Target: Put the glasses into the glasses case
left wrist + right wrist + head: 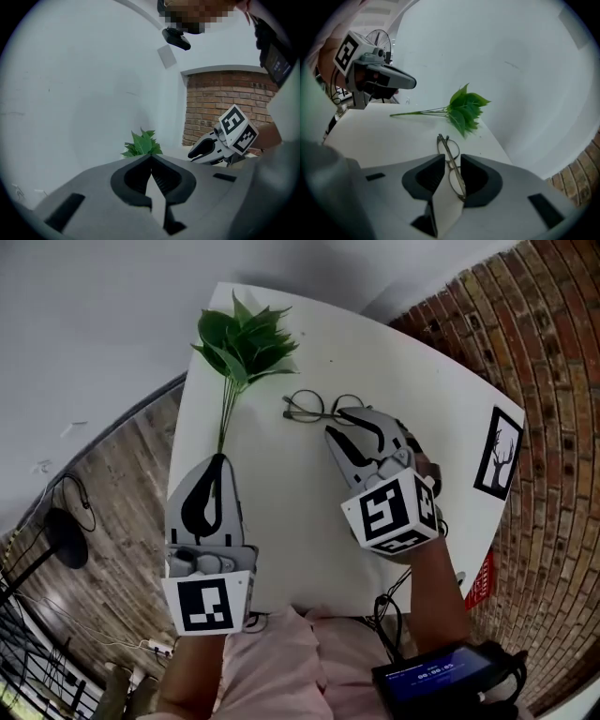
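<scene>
White table (281,521) with wire-rimmed glasses (314,407) lying at upper centre of the head view, beside a leaf sprig (242,338). The right gripper (336,421) is angled down over them, its jaws spread to either side of the frame and, as far as can be seen, not yet pressing on it. The left gripper (217,457), at lower left, has its jaws pressed together on nothing. For a sound pick-up, the jaws should probably close gently on the bridge or rim – not on a lens – and then lift level. No case appears in any view, so the destination cannot be placed. How the glasses' temples lie is also hard to make out.
</scene>
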{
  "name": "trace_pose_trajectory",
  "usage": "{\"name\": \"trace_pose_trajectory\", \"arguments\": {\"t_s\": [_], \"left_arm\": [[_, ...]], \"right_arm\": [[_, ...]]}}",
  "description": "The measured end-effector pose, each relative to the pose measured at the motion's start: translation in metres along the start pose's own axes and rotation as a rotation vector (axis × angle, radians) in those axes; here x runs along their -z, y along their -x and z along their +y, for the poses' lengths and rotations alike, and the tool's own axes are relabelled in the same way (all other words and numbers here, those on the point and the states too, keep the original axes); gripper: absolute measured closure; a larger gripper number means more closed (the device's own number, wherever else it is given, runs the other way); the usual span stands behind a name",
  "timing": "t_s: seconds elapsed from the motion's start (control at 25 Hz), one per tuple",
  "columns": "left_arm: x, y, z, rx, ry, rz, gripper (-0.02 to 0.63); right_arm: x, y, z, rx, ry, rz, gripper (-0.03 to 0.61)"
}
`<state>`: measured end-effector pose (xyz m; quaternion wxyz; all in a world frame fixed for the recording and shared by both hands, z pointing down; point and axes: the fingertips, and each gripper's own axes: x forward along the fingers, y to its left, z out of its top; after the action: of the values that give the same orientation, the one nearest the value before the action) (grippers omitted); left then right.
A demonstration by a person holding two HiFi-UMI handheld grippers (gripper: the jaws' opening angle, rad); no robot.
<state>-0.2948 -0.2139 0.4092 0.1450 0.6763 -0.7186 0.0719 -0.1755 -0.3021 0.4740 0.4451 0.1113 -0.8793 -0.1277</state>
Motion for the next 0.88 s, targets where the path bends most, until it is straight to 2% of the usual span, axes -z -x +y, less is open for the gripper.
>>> {"name": "trace_pose_trajectory", "arguments": {"t_s": [0.28,0.52,0.64,0.88], "left_arm": [[0.021,-0.009,-0.008,0.046,0.037,0.053,0.604],[0.02,-0.011,-0.003,0.043,0.047,0.05,0.604],[0.018,-0.008,0.001,0.033,0.048,0.046,0.604],[0.009,0.001,0.009,0.015,0.03,0.034,0.604]], "right_arm": [[0.008,-0.017,0.002,0.0,0.033,0.06,0.486],[0.011,-0.023,0.001,-0.005,0.066,0.087,0.511],[0.007,-0.024,0.0,0.003,0.089,0.085,0.551],[-0.005,-0.019,-0.01,0.062,0.084,0.048,0.557]]}}
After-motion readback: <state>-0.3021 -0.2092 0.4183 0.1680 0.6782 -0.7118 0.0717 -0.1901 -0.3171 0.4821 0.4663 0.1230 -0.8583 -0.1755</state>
